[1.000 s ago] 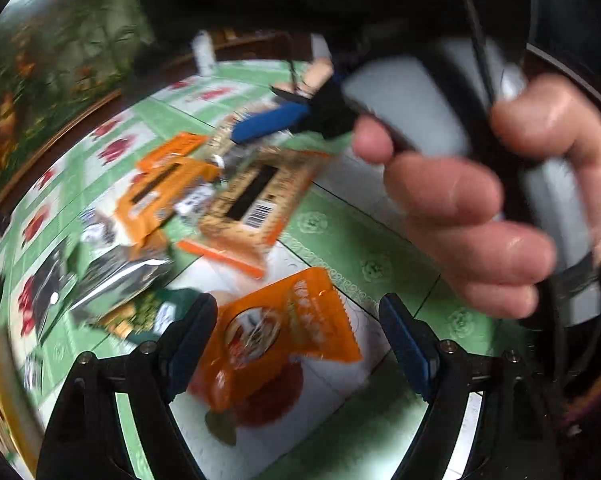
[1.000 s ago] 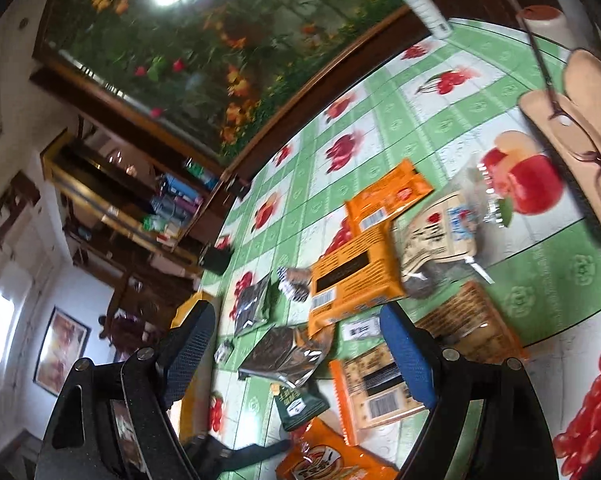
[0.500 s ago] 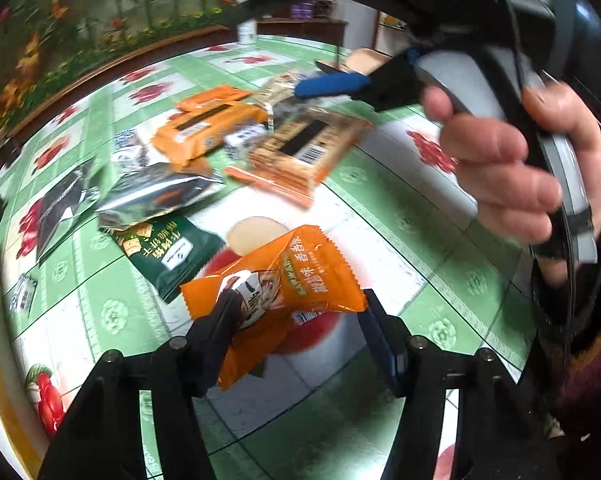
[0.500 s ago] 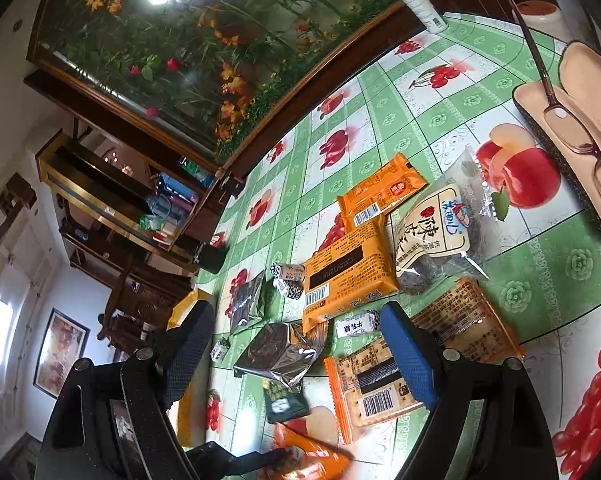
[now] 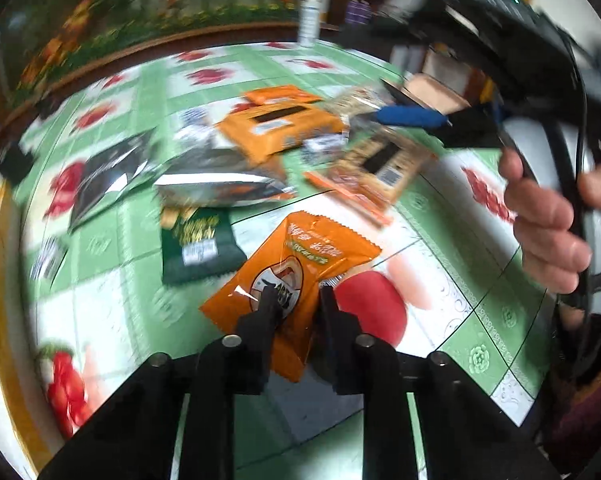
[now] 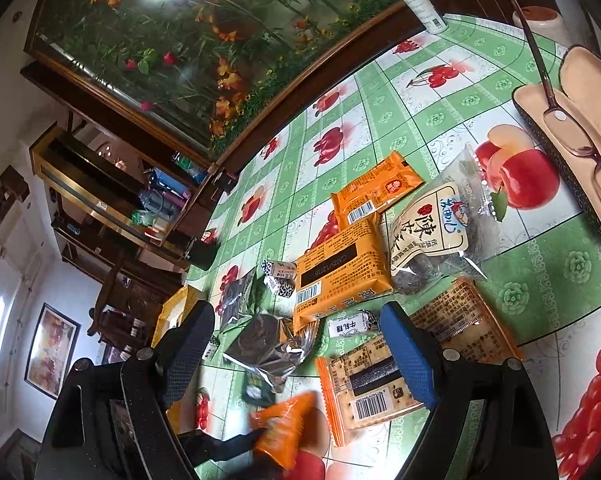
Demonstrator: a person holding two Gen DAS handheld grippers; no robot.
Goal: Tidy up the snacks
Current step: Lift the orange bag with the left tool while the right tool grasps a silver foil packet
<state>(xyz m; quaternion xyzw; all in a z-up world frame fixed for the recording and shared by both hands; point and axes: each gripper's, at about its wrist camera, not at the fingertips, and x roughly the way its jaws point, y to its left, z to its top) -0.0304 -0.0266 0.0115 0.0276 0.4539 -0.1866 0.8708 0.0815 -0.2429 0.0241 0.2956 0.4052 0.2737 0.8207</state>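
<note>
Orange snack packet (image 5: 296, 264) lies on the fruit-print tabletop (image 5: 452, 312), near edge of the snack pile; left tool (image 5: 296, 300) has just closed and pinches its near end, film bunched between the pads. Right tool (image 6: 300, 344) hovers open above the pile, holding nothing. Risk: slick film slips from this shallow end-grip on lifting, or the packet swings into the green packet (image 5: 198, 246) beside it.

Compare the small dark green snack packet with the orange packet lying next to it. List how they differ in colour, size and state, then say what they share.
1. Colour: the dark green packet has gold print; the orange packet has a round picture.
2. Size: the green packet looks smaller than the orange packet.
3. State: the green packet lies free on the tablecloth; the orange packet is pinched by the left gripper, whose jaws have just been closing.

Shared: both are sealed, flat snack wrappers.
</note>
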